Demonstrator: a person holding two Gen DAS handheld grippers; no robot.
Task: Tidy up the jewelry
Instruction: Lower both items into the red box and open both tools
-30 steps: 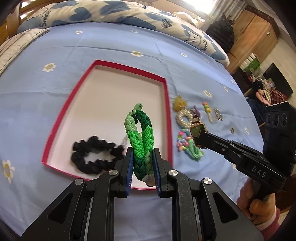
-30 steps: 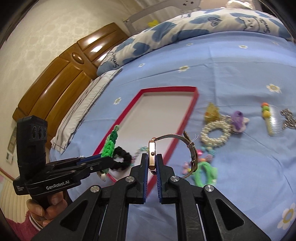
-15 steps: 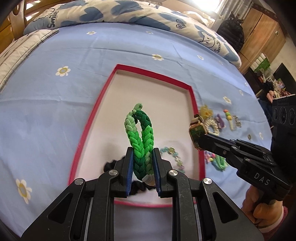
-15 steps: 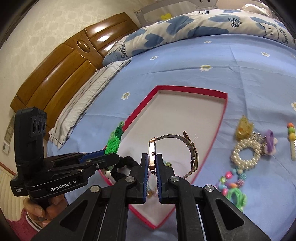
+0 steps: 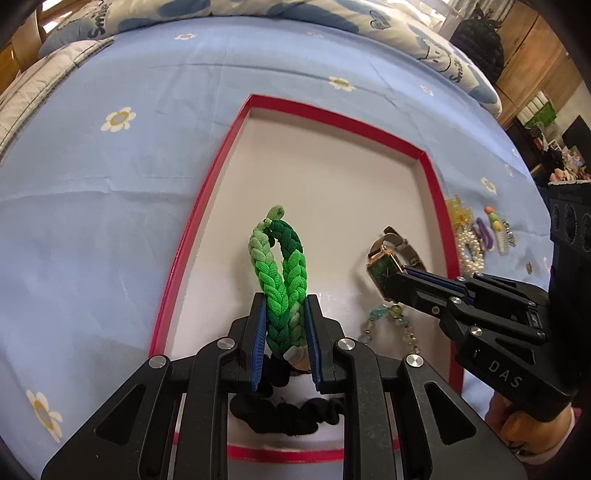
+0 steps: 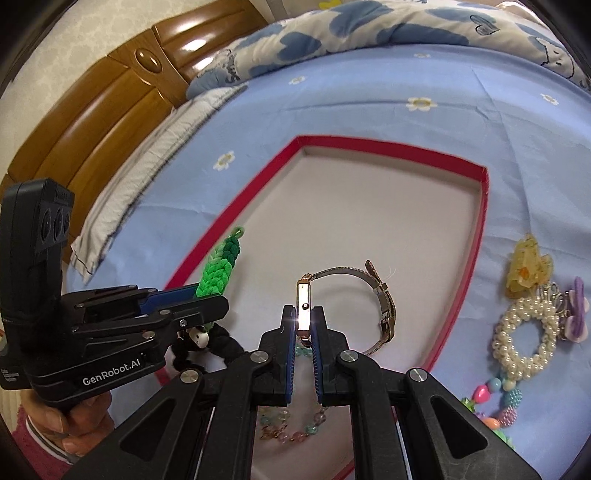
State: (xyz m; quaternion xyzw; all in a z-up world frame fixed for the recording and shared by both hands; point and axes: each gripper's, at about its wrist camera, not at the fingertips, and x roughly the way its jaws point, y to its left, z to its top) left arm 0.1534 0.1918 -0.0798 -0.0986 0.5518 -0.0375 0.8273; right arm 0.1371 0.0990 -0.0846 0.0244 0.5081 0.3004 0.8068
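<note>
Right tool [image 6: 303,317] pinching watch [image 6: 351,299]; pearl ring [image 6: 526,339] plain only here

Bed [image 6: 369,96], blue daisy-print sheet: red-rimmed tray [image 6: 476,236] centre; right of it yellow hair claw [image 6: 528,273], pearl scrunchie [image 6: 524,343], coloured beads [image 6: 506,398]; quilt [image 6: 369,26] far.

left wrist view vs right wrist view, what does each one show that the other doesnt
Only the left wrist view shows the watch's green square face and a dark backpack by the wooden cupboards.

Only the right wrist view shows the glossy wooden headboard and the colourful bead bracelet on the blue sheet.

Both show the red-rimmed white tray, the green braided band clamped in the left gripper, the gold watch in the right gripper, and the black scrunchie.
</note>
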